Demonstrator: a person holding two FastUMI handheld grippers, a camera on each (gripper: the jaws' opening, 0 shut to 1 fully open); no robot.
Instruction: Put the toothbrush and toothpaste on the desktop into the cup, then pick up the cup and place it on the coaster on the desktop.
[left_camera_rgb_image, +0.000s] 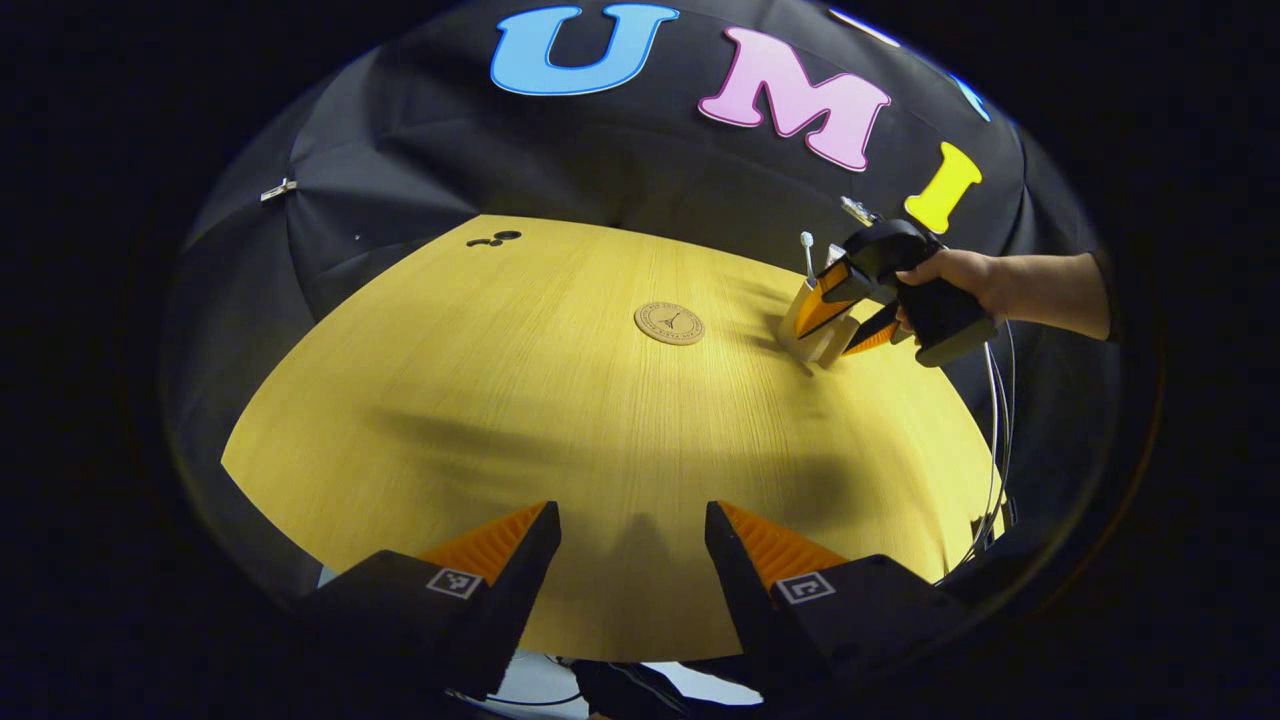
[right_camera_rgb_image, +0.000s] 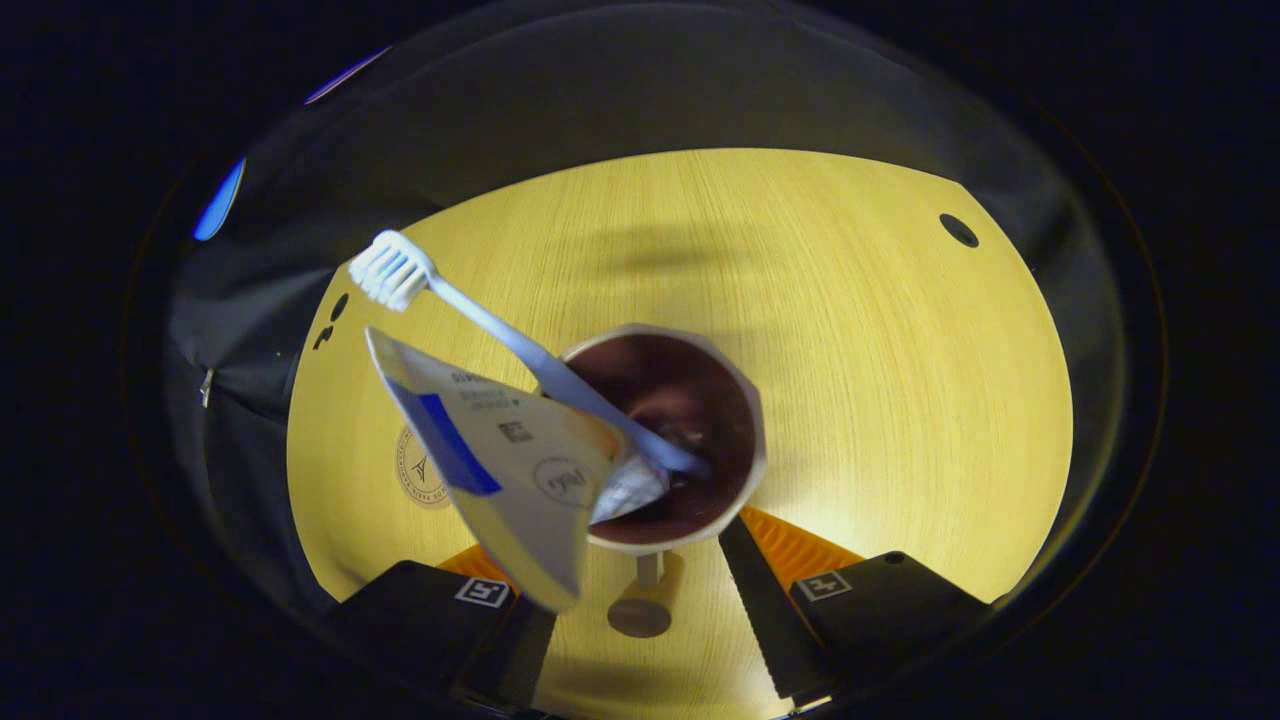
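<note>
Currently:
Cup (right_camera_rgb_image: 665, 440): gripped and tilted near the desktop's (left_camera_rgb_image: 560, 420) right edge (left gripper view); whether it touches the surface cannot be told.
Toothbrush (right_camera_rgb_image: 480, 320): inside the cup, head projecting past the rim.
Toothpaste (right_camera_rgb_image: 500, 460): inside the cup beside the toothbrush, flat end out.
Coaster (left_camera_rgb_image: 669, 323): mid-desktop toward the far edge, bare, apart from the cup.
Right gripper (left_camera_rgb_image: 845, 315): fingers clenched on the cup's sides, held by a hand (left_camera_rgb_image: 960, 280).
Left gripper (left_camera_rgb_image: 630, 535): fingers released, spread above the near edge, grasping nothing.
</note>
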